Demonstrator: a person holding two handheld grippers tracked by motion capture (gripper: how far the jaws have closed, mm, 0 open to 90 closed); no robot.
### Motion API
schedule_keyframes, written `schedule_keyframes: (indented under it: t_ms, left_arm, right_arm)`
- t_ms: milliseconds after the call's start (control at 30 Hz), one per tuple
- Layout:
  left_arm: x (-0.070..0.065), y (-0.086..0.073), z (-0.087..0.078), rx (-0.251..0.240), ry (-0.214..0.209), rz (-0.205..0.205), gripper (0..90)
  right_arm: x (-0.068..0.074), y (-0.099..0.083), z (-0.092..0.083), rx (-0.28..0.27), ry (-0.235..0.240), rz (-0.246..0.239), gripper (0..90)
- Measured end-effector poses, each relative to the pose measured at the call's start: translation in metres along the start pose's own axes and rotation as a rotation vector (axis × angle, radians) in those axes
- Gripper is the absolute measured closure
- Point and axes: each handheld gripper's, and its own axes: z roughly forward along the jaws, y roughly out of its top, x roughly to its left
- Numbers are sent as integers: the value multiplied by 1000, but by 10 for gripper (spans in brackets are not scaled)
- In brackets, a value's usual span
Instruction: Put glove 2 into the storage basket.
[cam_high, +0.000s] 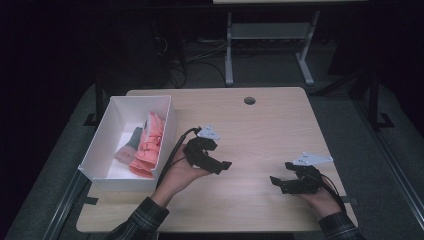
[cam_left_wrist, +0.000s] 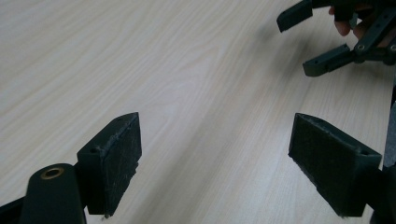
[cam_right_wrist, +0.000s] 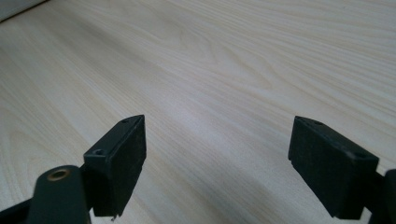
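Two grippers, both with jaws spread wide and nothing between them. Left gripper (cam_high: 226, 165) sits over the table's middle, held in the left hand (cam_high: 181, 172), jaws pointing toward the right gripper (cam_high: 275, 181), which sits near the table's right front, held by the right hand (cam_high: 320, 197); the two tips are apart with bare wood between. Nearest thing to the left gripper is the white box (cam_high: 165, 127) at the table's left side, just beside the left hand's cable side, its near end close to the front edge. Inside the box: a coral-pink folded cloth item (cam_high: 149, 145) along the right wall and a smaller grey-and-pink piece (cam_high: 127, 145) to its left; exact kind too small to tell. Wooden table (cam_high: 270, 120) is bare across centre, back and right, with a round cable hole (cam_high: 249, 100) near the back edge. Left gripper view shows its own pads (cam_left_wrist: 119, 158) over bare wood grain and the right gripper's open jaws (cam_left_wrist: 322, 39) at upper right with fingertips behind them. Right gripper view shows its pads (cam_right_wrist: 121, 161) over bare wood and a sliver of something white (cam_right_wrist: 18, 7) at the top left corner.
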Motion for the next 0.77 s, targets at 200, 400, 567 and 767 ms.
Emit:
schedule_keyframes:
  t_ms: [200, 400, 567, 767]
  left_arm:
    - [-4, -11, 16, 22, -13, 20, 167]
    - [-5, -23, 28, 41, -19, 37, 166]
    - [-6, -31, 36, 59, -16, 52, 166]
    - [-6, -33, 37, 61, -23, 49, 166]
  right_arm:
    - [0, -1, 1, 5, 0, -7, 185]
    - [1, -1, 2, 9, -5, -16, 178]
    - [1, -2, 3, 11, -3, -17, 177]
    - [1, -2, 3, 12, -5, -17, 176]
